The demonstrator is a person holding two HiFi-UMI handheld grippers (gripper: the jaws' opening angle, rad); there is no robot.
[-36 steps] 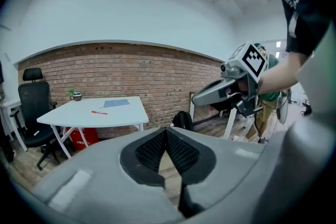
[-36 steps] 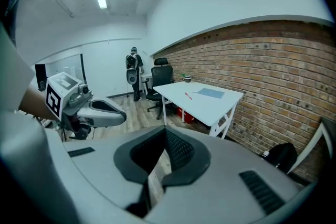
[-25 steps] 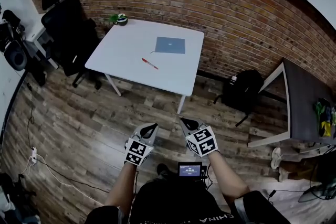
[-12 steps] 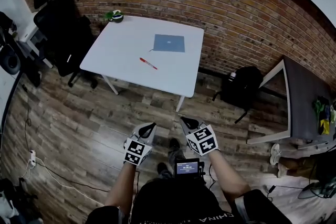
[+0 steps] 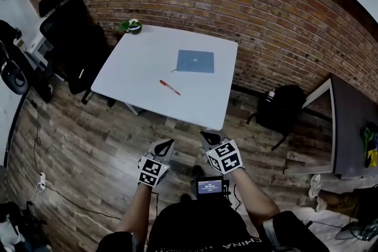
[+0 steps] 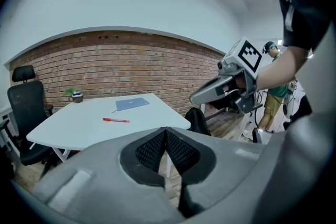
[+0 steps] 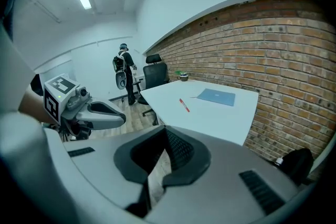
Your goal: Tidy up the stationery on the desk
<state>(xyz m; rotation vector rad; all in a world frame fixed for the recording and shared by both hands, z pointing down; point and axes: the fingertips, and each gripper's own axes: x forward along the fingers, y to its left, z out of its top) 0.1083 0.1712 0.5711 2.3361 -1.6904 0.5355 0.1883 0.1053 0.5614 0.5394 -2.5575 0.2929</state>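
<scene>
Head view, looking steeply down: a person stands on a wooden floor point(image 5: 88, 144), a short way back from a white counter point(image 5: 136, 77) set against a brick wall point(image 5: 236, 3). Each hand holds a gripper out in front, both above the floor and well short of the counter's near edge.

The left gripper point(image 5: 168, 143) has its jaws pressed fully together with nothing between them. The left gripper view shows the two black ribbed pads meeting in one line. The right gripper point(image 5: 207, 136) is closed in the same way and is also empty. Its own view shows the pads meeting at the tips. The two grippers sit side by side, near each other but apart, both pointing towards the counter.

On the counter, a red pen point(image 5: 169, 87) lies at a slant near the middle. A flat blue notebook point(image 5: 195, 61) lies beyond it, closer to the wall and apart from the pen. A small cup with a green plant point(image 5: 131, 26) stands at the far left corner.

A black office chair point(image 5: 74, 44) stands just left of the counter. A black backpack point(image 5: 283, 108) sits on the floor to the right, by the wall. A small lit screen point(image 5: 213, 187) is mounted at the person's chest.
</scene>
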